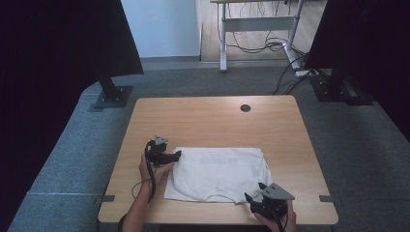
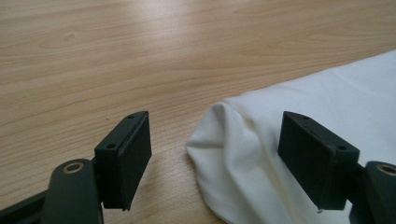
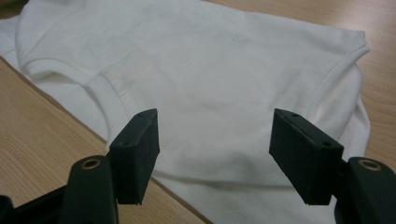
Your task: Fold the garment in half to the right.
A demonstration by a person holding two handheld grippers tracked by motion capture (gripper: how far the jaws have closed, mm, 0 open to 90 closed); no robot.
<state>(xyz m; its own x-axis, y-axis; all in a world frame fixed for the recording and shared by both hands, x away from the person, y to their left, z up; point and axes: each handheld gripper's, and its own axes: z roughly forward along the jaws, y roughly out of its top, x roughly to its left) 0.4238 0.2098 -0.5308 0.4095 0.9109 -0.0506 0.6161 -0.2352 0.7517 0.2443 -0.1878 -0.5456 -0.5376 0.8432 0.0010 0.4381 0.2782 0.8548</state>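
**K:** So, status on the fold: the white cotton T-shirt lies flat on the light wooden table, on the near half, roughly a rectangle. Looks like the sides or sleeves are already tucked in, since no sleeve sticks out in the high view. That's my read, not certain.

**M:** Grippers?

**K:** Left black two-jaw gripper sits at the shirt's far-left corner. Jaws wide apart, nothing between them pinched. In the left gripper view a rounded corner of cloth lies in the gap, closer to the right jaw, and seems clear of both pads.

**M:** And the right?

**K:** Right black two-jaw gripper is at the near-right edge of the shirt, close to the table's front edge. Jaws also spread. In the right gripper view it looks over the fabric, with a folded hem or sleeve seam just ahead of the left jaw. No grasp there either.

**M:** So how far along?

**K:** I'd call it midway. First folds appear done; the cloth is smooth, with only a small bunch at the left corner. Remaining: both grippers have to close on their corners, then carry one end over the other to halve it, maybe once more after that. Nothing is lifted yet.

**M:** Anything else on the table?

**K:** Just a round cable hole at the far side, well apart from the shirt.
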